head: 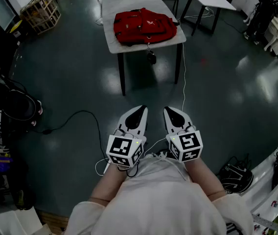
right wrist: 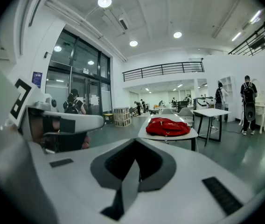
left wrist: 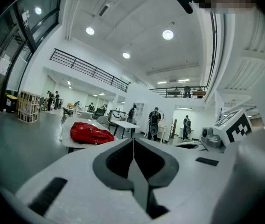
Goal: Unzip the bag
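Red bag (head: 144, 26) of soft cloth, table (head: 110, 6) with smooth matt pale top, dark floor (head: 80, 77) glossy with light reflections, left gripper (head: 140, 110) and right gripper (head: 171, 111) in smooth white plastic with matt grey jaw linings, crate (head: 41, 11) of bare wooden slats, pale cloth shirt (head: 158, 199).

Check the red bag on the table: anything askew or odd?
Minor only: the red fabric backpack lies flat on the white table, but a dark strap end hangs off the near edge.
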### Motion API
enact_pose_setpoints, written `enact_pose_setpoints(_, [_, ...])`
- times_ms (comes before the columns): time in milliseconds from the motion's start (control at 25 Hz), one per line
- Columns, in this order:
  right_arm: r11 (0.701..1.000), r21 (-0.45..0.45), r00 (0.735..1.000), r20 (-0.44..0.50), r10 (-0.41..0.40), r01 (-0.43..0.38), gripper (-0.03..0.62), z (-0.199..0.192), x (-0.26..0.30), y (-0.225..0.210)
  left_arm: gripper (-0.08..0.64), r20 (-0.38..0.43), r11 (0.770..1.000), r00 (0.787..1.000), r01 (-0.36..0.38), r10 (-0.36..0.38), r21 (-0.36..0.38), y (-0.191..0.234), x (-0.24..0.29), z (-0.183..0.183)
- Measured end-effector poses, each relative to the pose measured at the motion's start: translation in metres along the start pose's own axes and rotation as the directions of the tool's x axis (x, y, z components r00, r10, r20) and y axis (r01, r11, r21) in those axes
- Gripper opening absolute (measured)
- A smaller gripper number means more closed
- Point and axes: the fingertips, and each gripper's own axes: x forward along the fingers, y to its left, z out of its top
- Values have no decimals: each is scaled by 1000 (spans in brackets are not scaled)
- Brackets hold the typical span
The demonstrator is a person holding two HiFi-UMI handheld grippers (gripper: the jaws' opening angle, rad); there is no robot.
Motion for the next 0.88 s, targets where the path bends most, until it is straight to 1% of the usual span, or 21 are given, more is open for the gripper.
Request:
enact_pose_setpoints(360, [1000, -11, 1000, -7, 8, -8, 26, -2, 8, 2, 23, -7, 1000, 1000, -10, 10, -6, 10, 3, -4])
enact_pose_setpoints(600, [998, 54, 1000, -8, -12, 12, 26, -6, 7, -2, 23, -23, 1000, 1000, -13, 12, -25, 10, 0, -10])
enact_pose_setpoints(760, [998, 69, 999, -36, 3, -1, 26, -18, 10, -4, 23, -42, 999, 999, -24, 22, -40, 12, 3, -21])
enact_pose_setpoints(880, [997, 80, 998, -55, 17, -13, 26, -23, 18, -8, 23, -52, 999, 998, -40, 38, -31, 16, 7, -24])
